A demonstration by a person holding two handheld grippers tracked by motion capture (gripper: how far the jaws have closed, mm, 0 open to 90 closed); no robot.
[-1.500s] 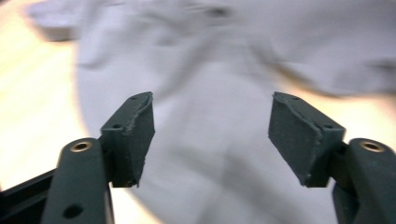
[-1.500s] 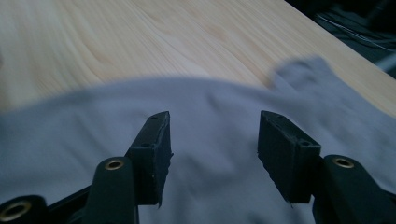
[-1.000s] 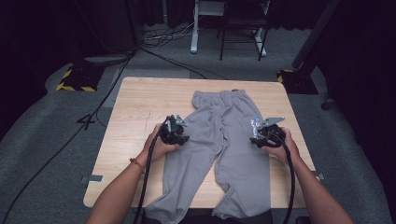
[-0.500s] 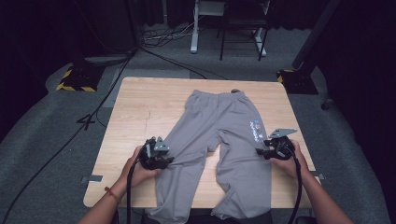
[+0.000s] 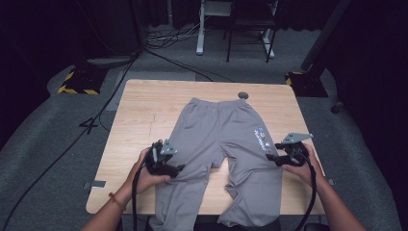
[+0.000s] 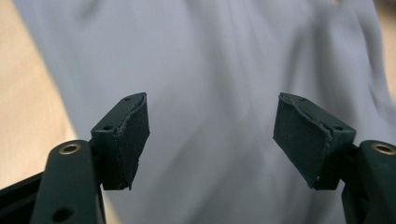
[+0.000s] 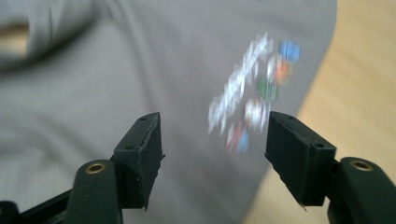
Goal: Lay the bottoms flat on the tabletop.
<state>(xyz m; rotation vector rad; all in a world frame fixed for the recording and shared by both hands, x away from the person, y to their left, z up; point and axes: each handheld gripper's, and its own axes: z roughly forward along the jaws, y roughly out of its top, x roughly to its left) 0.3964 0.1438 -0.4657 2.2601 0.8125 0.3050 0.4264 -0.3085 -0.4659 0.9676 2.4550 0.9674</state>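
Grey trousers (image 5: 226, 139) lie flat on the wooden table (image 5: 144, 110), waistband at the far side, legs running off the near edge. A small coloured print (image 5: 262, 139) marks the right hip. My left gripper (image 5: 180, 168) hovers at the outer edge of the left leg; in the left gripper view its jaws (image 6: 211, 100) stand apart over grey cloth (image 6: 210, 56), having just been opening, with nothing between them. My right gripper (image 5: 269, 157) sits by the right leg's outer edge. Its jaws (image 7: 214, 119) have also just been opening, over the blurred print (image 7: 254, 102), gripping nothing.
A small round dark thing (image 5: 243, 95) sits at the table's far edge. Beyond it on the floor are desk and chair legs (image 5: 231, 29) and cables (image 5: 168, 43). A yellow-and-black striped base (image 5: 77, 82) lies at the far left.
Both hands have drawn back toward the near edge, the left one from the trousers' middle out to the left leg's edge. The cloth lies flatter.
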